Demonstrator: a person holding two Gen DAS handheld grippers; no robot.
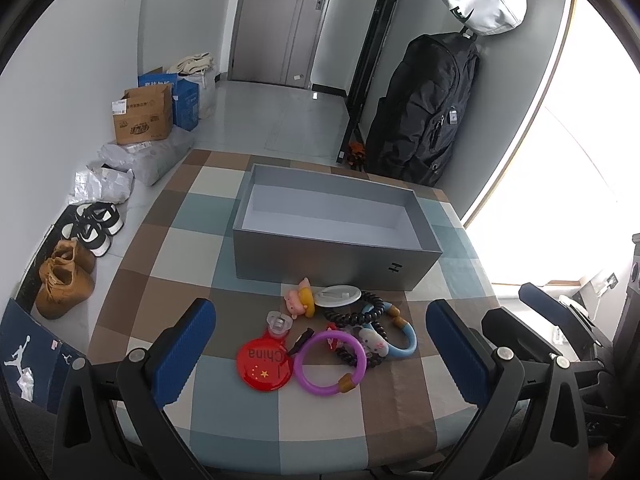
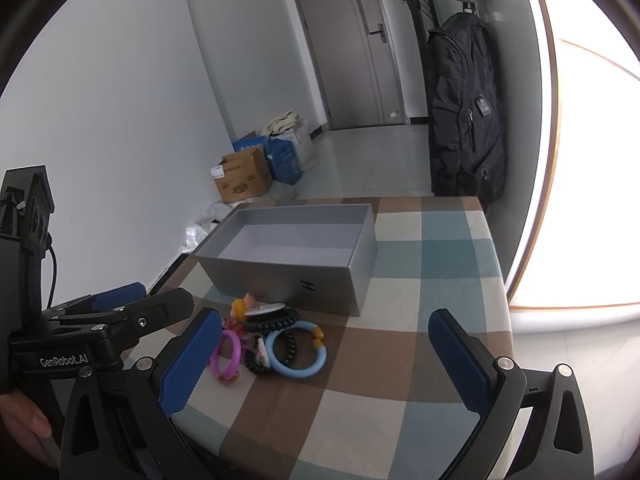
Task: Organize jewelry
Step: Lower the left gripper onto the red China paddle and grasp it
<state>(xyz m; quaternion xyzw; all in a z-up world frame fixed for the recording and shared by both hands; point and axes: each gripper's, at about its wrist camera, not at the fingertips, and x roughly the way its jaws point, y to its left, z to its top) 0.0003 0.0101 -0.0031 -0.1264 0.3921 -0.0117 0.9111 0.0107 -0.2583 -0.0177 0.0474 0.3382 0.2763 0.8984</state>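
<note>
— Nearest? 
— Left claw (image 1: 320, 350) with blue ribbed pads spread wide, holding nothing, poised above the checked brown, blue and cream tabletop (image 1: 400, 408). Right claw (image 2: 326, 356) likewise gaping and empty, just to the right of the left one.

— Between the left pads? 
— Heap of trinkets on the tabletop: round red badge lettered "China" (image 1: 262, 364), purple plastic ring with a brown bead (image 1: 330, 364) touching its right edge, pale blue ring with brown beads (image 2: 296, 354) further right, black coiled hair ties (image 1: 352, 312) tangled through the heap.

— Behind those? 
— Small pink and yellow figurine (image 1: 300, 298) and a white oval disc (image 1: 338, 295), lying just in front of the box.

— Box? 
— Open grey rectangular cardboard box (image 1: 320, 258), pale inside, nothing in it, upright beyond the heap.

— Farther? 
— Dark backpack (image 1: 424, 116) hanging by the wall, grey door (image 1: 280, 20) at the back.
</note>
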